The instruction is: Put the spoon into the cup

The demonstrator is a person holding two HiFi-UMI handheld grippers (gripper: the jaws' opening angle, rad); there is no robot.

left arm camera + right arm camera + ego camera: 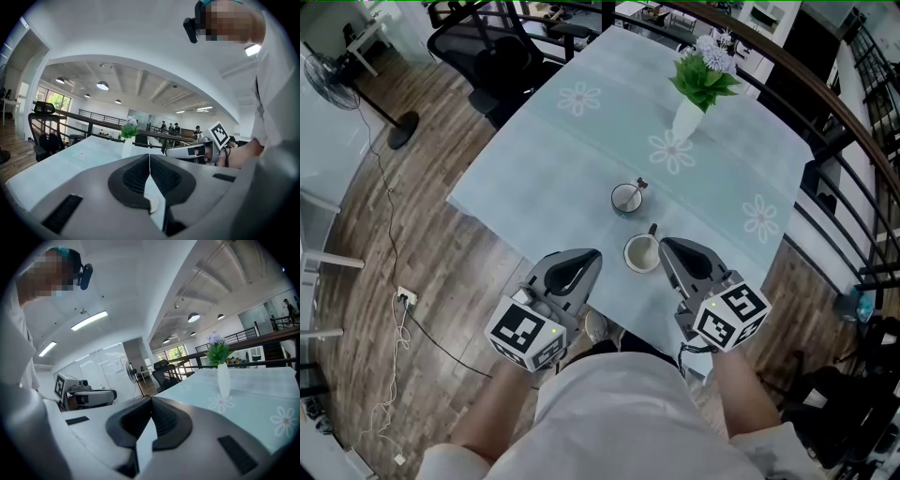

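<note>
Two small cups stand on the table in the head view. The far cup (626, 199) is grey inside, and what looks like the spoon (640, 186) leans on its far right rim. The near cup (641, 254) is cream, with a dark stub at its far rim. My left gripper (587, 259) is shut and empty, just left of the near cup. My right gripper (667, 246) is shut and empty too, close to that cup's right side. In the left gripper view the jaws (149, 157) meet; in the right gripper view they (151, 400) meet as well.
A white vase with green and lilac flowers (692, 108) stands further back on the pale blue flowered cloth (572, 141). The near table edge lies under the grippers. An office chair (492, 56) stands at the far left, a railing (853, 141) on the right.
</note>
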